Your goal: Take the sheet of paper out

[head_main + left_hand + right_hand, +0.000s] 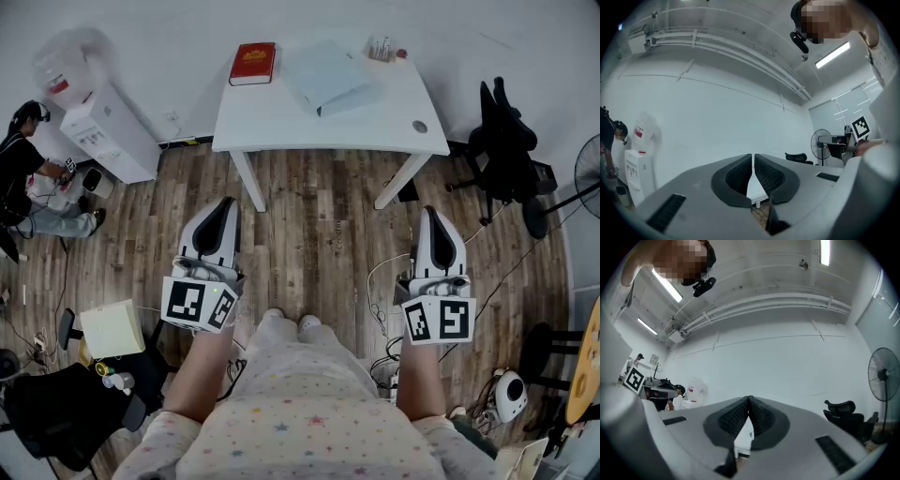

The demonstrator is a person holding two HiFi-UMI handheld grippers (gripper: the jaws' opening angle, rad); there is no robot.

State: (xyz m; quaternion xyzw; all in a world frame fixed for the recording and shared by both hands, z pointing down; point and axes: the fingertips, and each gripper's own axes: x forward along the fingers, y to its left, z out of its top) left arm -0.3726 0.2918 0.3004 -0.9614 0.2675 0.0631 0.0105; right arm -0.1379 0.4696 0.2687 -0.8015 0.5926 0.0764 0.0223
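Plainly, the thing to fetch sits far off: a pale blue-grey flat folder (323, 77) lies askew on the white rectangular table (281, 122), towards its far edge. It looks smooth and unmarked, and I cannot tell whether a loose sheet shows in it. Just left of it lies a red hardback book (253, 63) with gold lettering too small to read. Near the person, well short of the table, the left gripper (223, 208) is clenched with nothing in it. The right gripper (433, 216) is likewise closed on air. At far left a white water dispenser (108, 131) carries a bottle with a red label, unreadable.
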